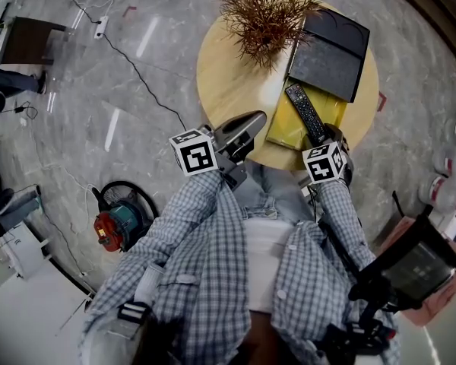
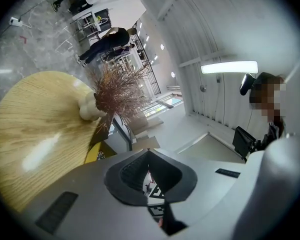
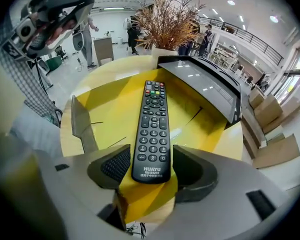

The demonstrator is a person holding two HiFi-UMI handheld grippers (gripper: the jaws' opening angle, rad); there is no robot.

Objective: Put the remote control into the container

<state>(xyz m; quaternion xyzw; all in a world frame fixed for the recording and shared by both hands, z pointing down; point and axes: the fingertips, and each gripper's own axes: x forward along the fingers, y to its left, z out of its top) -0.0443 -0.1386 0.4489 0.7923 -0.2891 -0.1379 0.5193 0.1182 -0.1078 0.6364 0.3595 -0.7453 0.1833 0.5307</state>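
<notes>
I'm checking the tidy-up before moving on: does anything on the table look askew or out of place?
Only the black remote control: it sits aslant over the open yellow container, its near end above the container's near corner, held between the right gripper's jaws, not yet laid down inside. Nothing looks spilled or damaged.

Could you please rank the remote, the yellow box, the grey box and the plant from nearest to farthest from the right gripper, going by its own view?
1. remote: between the jaws.
2. yellow box: just beneath the remote.
3. grey box: beyond, to the right.
4. plant: farthest, at the back.
</notes>
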